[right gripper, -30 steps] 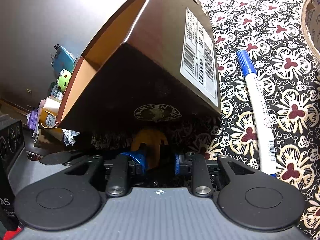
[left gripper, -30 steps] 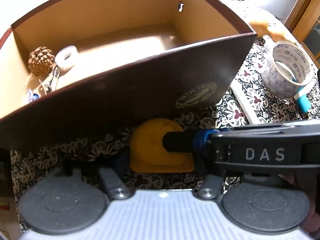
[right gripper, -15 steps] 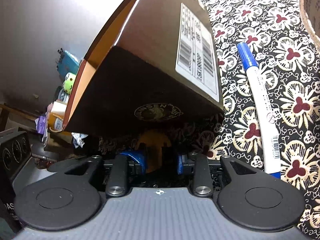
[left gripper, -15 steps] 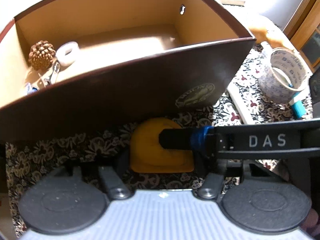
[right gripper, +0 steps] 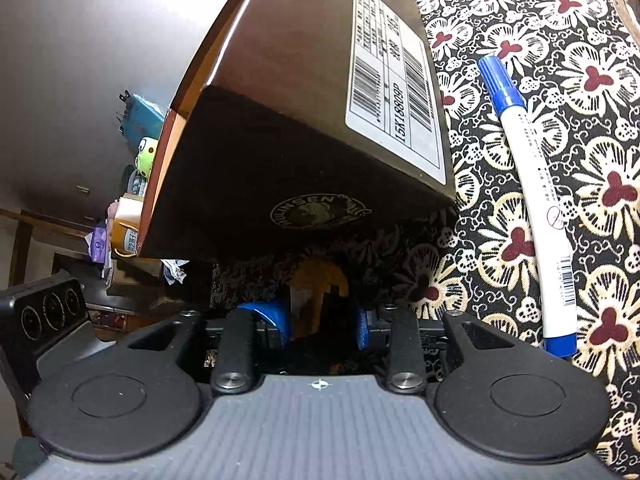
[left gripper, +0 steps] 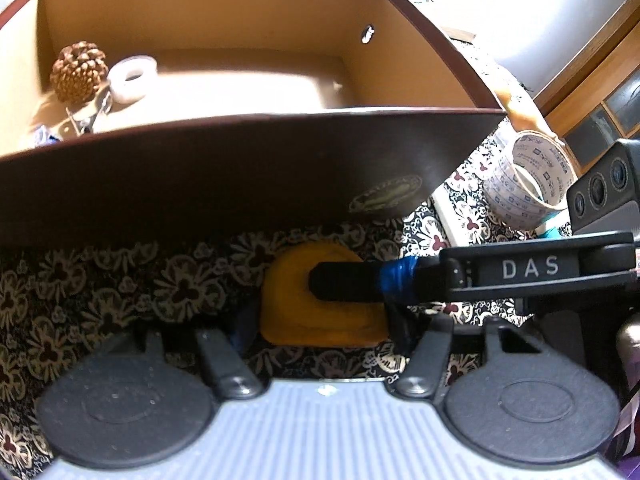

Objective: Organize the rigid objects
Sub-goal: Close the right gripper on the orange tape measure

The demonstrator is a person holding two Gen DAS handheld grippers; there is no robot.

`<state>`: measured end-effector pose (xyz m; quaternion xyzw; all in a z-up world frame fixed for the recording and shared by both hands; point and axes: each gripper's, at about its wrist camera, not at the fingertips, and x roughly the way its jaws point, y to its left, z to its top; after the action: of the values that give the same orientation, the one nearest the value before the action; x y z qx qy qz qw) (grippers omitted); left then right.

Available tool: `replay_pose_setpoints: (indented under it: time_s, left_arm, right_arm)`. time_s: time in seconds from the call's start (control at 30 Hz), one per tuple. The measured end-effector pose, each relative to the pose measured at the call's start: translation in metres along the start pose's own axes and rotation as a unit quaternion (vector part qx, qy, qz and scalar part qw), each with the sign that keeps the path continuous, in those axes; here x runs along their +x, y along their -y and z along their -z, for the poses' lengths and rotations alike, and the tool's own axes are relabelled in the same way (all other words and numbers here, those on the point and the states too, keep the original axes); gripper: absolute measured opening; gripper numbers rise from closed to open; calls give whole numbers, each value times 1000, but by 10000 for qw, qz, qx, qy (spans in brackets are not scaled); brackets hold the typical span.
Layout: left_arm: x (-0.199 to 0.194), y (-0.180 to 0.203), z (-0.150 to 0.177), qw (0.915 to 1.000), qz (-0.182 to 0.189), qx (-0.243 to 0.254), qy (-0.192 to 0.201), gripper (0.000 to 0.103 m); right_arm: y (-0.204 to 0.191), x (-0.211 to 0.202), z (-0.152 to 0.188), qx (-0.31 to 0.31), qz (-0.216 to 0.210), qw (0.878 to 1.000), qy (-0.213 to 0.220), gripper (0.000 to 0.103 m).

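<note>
Floral-clothed tabletop: brown box already holds pinecone and tape roll. Right tongs clamp the yellow toy helmet just outside it; left tongs straddle it, grip unclear. Marker, packing tape remain.

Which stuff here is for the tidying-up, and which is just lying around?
For the job: brown box, yellow piece, pine cone, white tape roll, blue marker, printed tape roll.
Just lying about: green frog toy, floral cloth.
</note>
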<state>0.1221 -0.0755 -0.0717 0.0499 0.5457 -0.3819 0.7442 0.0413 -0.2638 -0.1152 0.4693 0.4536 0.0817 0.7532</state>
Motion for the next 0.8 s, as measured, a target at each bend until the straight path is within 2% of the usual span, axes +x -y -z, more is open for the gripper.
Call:
replay_pose_setpoints:
  time_s: [0.3, 0.47, 0.6, 0.8]
  left_arm:
    - [-7, -12, 4, 9994, 321, -98, 61, 62]
    - [-10, -15, 6, 9990, 402, -164, 53, 62]
    - [-8, -13, 7, 9995, 273, -125, 41, 61]
    - [-8, -14, 7, 9997, 233, -83, 27, 62]
  right_arm:
    - [7, -11, -2, -66, -279, 9996, -25, 12]
    - [12, -13, -1, -53, -388, 9991, -156, 14]
    - [14, -10, 1, 48, -376, 9990, -242, 17]
    - [15, -13, 0, 155, -357, 9987, -328, 10]
